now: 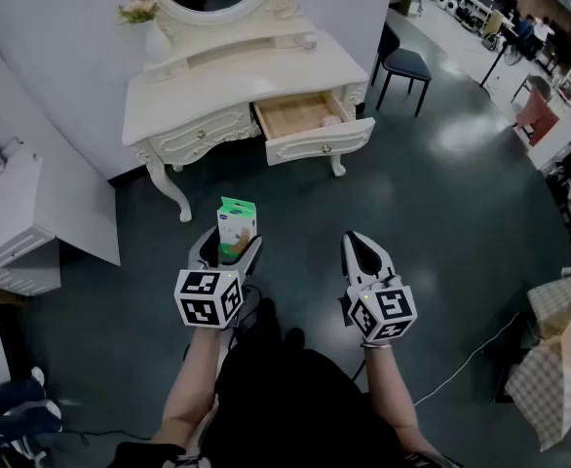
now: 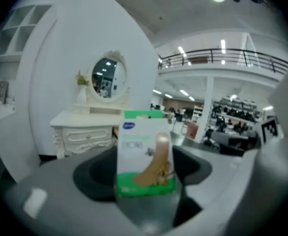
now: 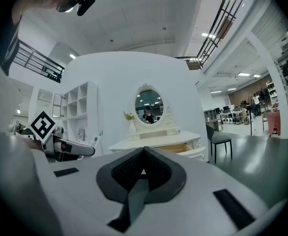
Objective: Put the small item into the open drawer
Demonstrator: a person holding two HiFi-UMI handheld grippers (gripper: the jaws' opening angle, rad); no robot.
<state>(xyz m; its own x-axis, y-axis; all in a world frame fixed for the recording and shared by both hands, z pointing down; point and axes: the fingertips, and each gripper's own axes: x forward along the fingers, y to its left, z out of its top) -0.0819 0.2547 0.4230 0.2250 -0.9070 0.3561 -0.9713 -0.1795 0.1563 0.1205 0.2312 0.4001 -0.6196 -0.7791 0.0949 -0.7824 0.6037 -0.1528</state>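
The left hand-held gripper [image 1: 233,249] pinches an upright green-and-white box [image 2: 145,154]. The right hand-held gripper [image 3: 143,170], beside it, is pressed together. The open drawer [image 1: 320,145] stands well ahead of both.

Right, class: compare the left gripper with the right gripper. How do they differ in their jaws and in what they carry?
The left gripper carries a small green-and-white box; the right gripper carries nothing. The left gripper's jaws stand wide, clamped on that box; the right gripper's jaws are closed together. Shared: both point toward the dressing table with its open drawer.
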